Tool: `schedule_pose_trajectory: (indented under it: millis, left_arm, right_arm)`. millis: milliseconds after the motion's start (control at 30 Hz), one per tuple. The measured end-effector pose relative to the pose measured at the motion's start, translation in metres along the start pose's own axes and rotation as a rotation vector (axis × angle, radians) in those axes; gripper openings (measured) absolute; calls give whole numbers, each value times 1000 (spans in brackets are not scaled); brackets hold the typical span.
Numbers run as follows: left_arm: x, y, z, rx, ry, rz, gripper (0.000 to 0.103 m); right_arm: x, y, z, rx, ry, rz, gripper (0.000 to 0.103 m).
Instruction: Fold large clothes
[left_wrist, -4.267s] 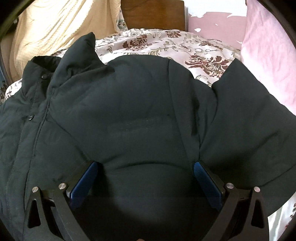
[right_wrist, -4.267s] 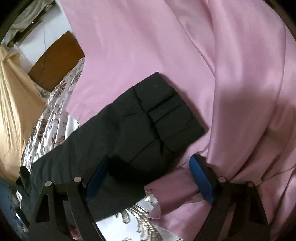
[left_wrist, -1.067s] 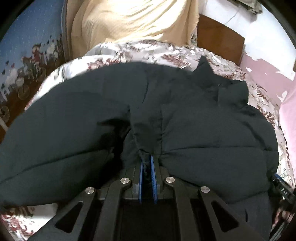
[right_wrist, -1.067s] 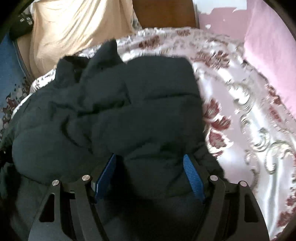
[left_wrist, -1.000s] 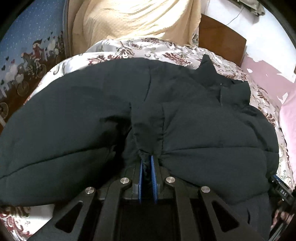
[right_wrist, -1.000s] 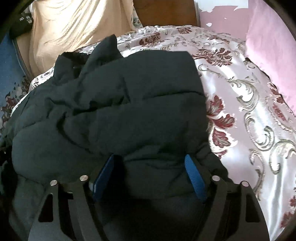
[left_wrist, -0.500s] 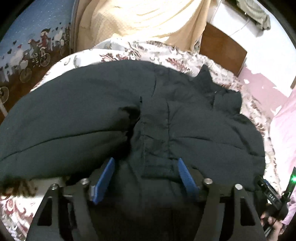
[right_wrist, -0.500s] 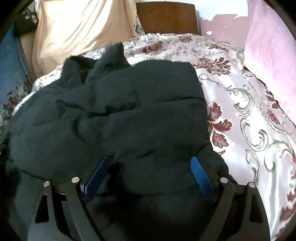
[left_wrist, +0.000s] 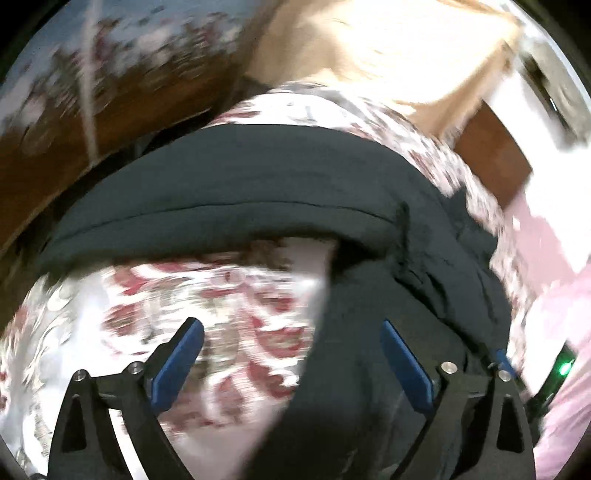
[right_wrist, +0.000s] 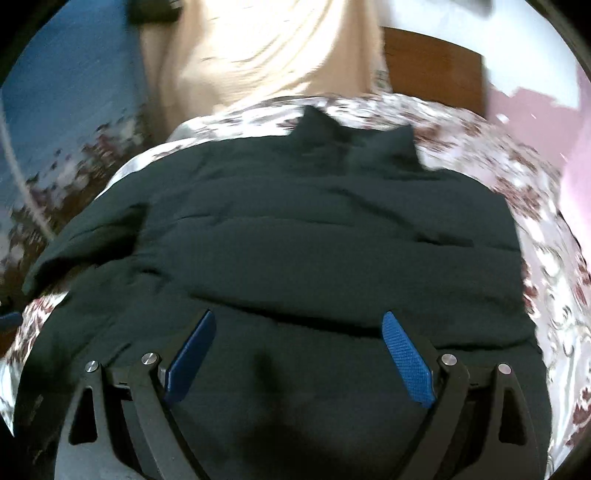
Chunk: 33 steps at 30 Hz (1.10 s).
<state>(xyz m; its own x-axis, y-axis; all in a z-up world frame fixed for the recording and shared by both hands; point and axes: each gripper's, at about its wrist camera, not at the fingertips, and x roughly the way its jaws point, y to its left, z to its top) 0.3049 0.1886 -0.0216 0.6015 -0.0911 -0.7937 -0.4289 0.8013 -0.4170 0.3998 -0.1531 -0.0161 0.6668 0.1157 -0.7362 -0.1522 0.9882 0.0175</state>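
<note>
A dark padded jacket (right_wrist: 314, 236) lies on the floral bedspread (right_wrist: 554, 280), its collar toward the headboard and both sides folded over the middle. My right gripper (right_wrist: 297, 325) hovers over the jacket's lower part, open, nothing between its blue pads (right_wrist: 406, 354). In the blurred left wrist view the jacket (left_wrist: 258, 184) stretches across the middle and down the right side. My left gripper (left_wrist: 290, 334) is over bare bedspread (left_wrist: 184, 306) at the jacket's left edge; its jaws are opening wide and the pads press on nothing.
A cream blanket (right_wrist: 266, 51) and a brown wooden headboard (right_wrist: 432, 62) stand behind the bed. Pink fabric (left_wrist: 554, 314) lies at the right. A blue patterned wall (right_wrist: 66, 92) is at the left. The other gripper's green light (left_wrist: 565, 367) shows at the left wrist view's right edge.
My left gripper let go of the jacket fold, opened wide and swung left over bare bedspread. My right gripper drew back from the jacket and widened a little; more of the jacket shows.
</note>
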Motion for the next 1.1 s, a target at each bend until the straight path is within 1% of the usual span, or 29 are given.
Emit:
schedule_pose_trajectory:
  millis: [100,167,233,400,600,667,767,833,933,1000,1033,1100]
  left_arm:
    - [-7,42,8,-148,-13,-5,101]
    - [-4,68,14,-242,-13,-2,101]
    - [3,87,19,-311,-10,-5,101]
    - [19,125,29,-408,-51,-13,101]
    - [38,165,37,-553,-91,-69,101]
    - [43,173,36,-591,-99,-75,101]
    - [48,184,35,-652,-119,-116,99]
    - [48,190,33,-690,-139,-143,98]
    - [47,196,30,-719,-162,-149,89]
    - [46,200,29,-720,-175,-138,76]
    - [44,200,28,-720,-181,-132,72]
    - [42,204,26,-722,-193,-124,61]
  right_arm:
    - [-1,33,1,-57,-2,13,89]
    - [-1,48,3,-82,-5,12,89]
    - [0,59,7,-103,-17,1,89]
    - [6,81,22,-130,-80,-48,89]
    - [38,95,42,-130,-68,-73,89]
    - [50,97,43,-119,-57,-83,89]
    - [67,90,33,-88,-38,-74,89]
    - [71,88,25,-80,-58,-73,90]
    - [70,92,21,-97,-77,-102,91]
    - [69,96,24,-114,-81,-115,91]
    - [68,97,26,-119,-83,-112,91]
    - [66,100,31,-130,-89,-93,91]
